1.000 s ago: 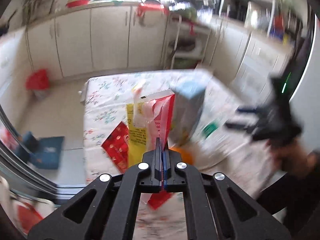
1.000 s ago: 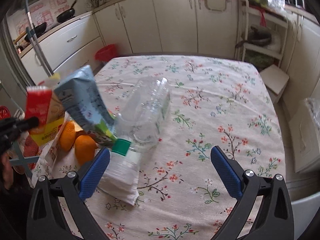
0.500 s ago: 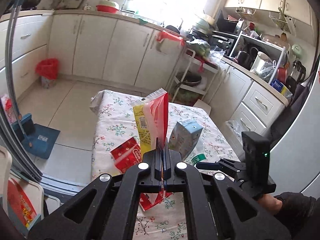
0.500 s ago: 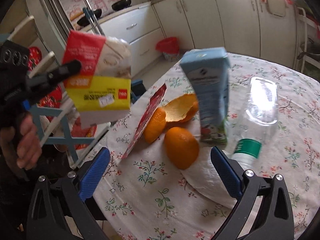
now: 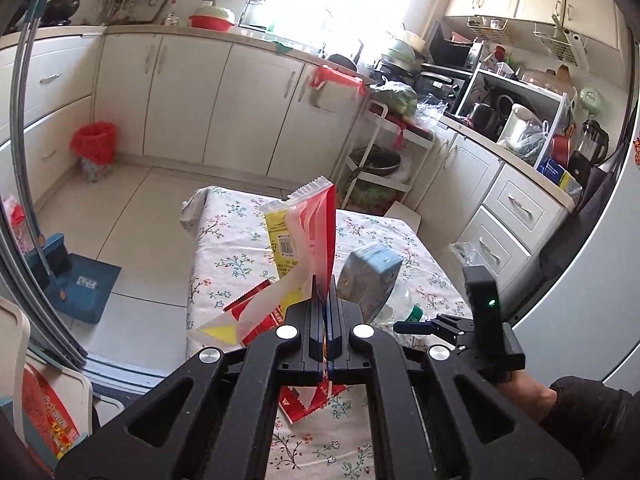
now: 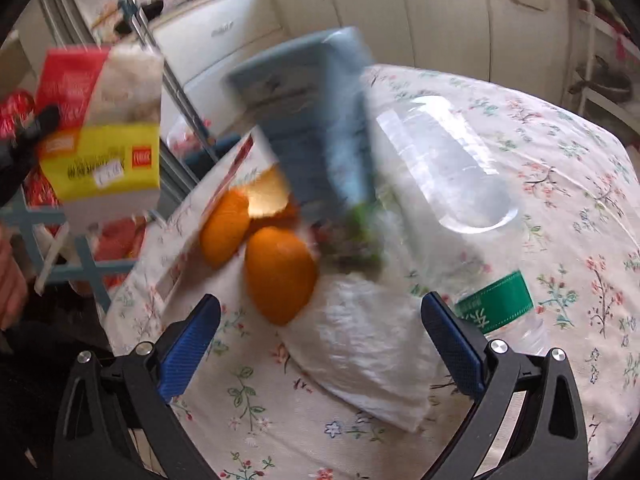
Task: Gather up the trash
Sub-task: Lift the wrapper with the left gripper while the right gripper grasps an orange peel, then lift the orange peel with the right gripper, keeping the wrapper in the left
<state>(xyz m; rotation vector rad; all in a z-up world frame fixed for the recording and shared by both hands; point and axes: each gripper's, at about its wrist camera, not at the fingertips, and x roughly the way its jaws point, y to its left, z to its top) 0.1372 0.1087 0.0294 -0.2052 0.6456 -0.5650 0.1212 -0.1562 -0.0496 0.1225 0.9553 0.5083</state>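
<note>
The left gripper [image 5: 325, 300] is seen with its jaws pressed fully together on the lower edge of a red and yellow snack wrapper [image 5: 306, 232], which is held up clear of the surface. The wrapper is thin film: it is judged very light, limp and slick, so a pinch on a flat edge, as here, suits it best.

The right gripper [image 6: 320, 332] is held above the floral-clothed surface [image 6: 560, 200] with its jaws spread wide and nothing between them. Directly beyond its pads a white crumpled plastic bag [image 6: 372, 360] lies flat; it is judged soft and weightless, best taken by a raised fold. Just beside it, orange peels [image 6: 276, 272] rest touching each other; these are judged light, curved and a little slippery, to be gripped across a rim. Further off a blue drink carton [image 6: 316, 120] appears tilted and blurred, probably stiff enough to be squeezed across its narrow faces. To its right a clear plastic bottle with a green label [image 6: 452, 168] lies on its side, light and easily dented, best held at the neck.
</note>
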